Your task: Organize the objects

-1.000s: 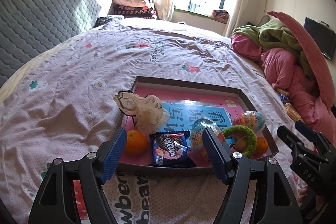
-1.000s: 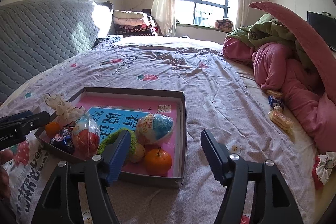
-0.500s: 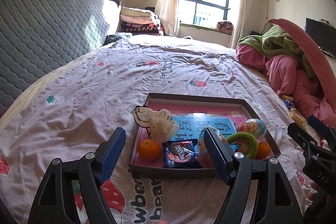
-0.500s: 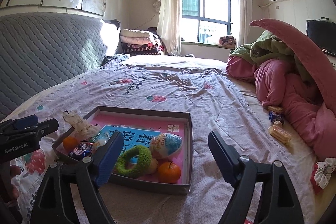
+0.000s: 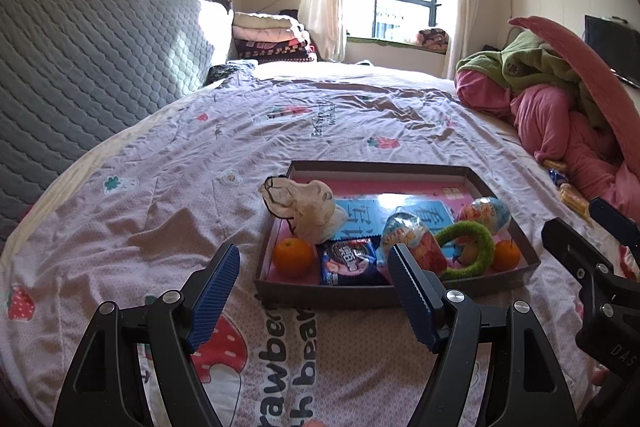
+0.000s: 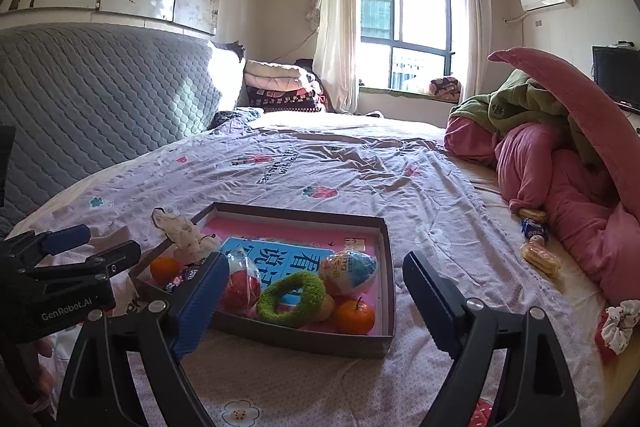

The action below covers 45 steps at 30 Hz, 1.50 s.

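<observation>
The bed (image 6: 340, 171) is covered with a lilac sheet, and a shallow tray (image 6: 386, 267) lies on it near the front edge. Inside the tray I see two oranges (image 5: 293, 256), a dark snack packet (image 5: 349, 262), two wrapped toy eggs (image 6: 349, 271), a green ring (image 6: 291, 298) and a crumpled pale bag (image 5: 308, 209) that hangs over the tray's left wall. A few small snacks (image 6: 540, 258) lie apart on the sheet beside the pink blanket (image 6: 560, 187), and a hair scrunchie (image 6: 618, 325) is near the right edge.

The left gripper (image 5: 314, 293) is spread wide with nothing between its jaws, and it hovers just before the tray. The right gripper (image 6: 310, 301) is also spread and holds nothing.

I think most things are already collected, so the next step is probably the loose snacks on the right. For this the right gripper should go down flat over one snack, and close gently across its narrow side, because the soft sheet can sink and wrinkle under the fingers.
</observation>
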Available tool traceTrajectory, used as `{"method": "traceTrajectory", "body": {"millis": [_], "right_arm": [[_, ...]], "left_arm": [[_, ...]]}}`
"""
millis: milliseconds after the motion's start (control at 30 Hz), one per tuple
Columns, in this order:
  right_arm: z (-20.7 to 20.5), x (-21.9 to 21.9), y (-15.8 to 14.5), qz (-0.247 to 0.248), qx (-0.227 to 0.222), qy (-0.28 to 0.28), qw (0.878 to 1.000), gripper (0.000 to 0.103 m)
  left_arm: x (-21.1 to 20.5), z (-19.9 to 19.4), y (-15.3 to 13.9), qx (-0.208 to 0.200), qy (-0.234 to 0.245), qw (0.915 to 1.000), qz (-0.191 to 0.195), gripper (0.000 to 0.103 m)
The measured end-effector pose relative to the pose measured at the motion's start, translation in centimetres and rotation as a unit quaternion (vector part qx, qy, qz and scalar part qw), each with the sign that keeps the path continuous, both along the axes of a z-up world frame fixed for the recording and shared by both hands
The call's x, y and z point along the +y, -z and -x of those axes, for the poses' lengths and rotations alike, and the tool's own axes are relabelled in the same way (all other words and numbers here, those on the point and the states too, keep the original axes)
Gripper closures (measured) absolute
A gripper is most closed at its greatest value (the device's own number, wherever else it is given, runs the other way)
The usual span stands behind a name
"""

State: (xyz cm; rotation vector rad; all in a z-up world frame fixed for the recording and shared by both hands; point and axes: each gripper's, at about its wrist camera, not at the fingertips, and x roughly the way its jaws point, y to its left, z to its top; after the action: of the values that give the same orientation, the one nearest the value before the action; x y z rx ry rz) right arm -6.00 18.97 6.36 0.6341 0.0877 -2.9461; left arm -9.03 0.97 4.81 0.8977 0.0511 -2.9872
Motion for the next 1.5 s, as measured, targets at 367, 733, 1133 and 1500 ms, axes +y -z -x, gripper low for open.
{"method": "traceTrajectory", "body": {"millis": [367,733,1133,1500], "right_arm": [[-0.7,-0.2,1.5,0.011,-0.026,0.001,1.0,0.014],[-1.8,0.1,3.3,0.016,-0.047,0.011,0.999,0.014],[-2.4,0.1,4.8,0.019,-0.073,0.015,0.997,0.014],[-2.4,-0.4,5.9,0.007,-0.087,0.011,0.996,0.014]], "left_arm": [[0.4,-1.2,1.1,-0.014,0.003,0.9998,0.011,0.025],[0.6,-2.1,2.3,-0.03,0.003,0.9995,0.006,0.025],[0.6,-2.8,3.8,-0.05,0.008,0.9987,0.009,0.025],[0.1,-2.3,5.4,-0.073,0.006,0.9973,0.001,0.025]]}}
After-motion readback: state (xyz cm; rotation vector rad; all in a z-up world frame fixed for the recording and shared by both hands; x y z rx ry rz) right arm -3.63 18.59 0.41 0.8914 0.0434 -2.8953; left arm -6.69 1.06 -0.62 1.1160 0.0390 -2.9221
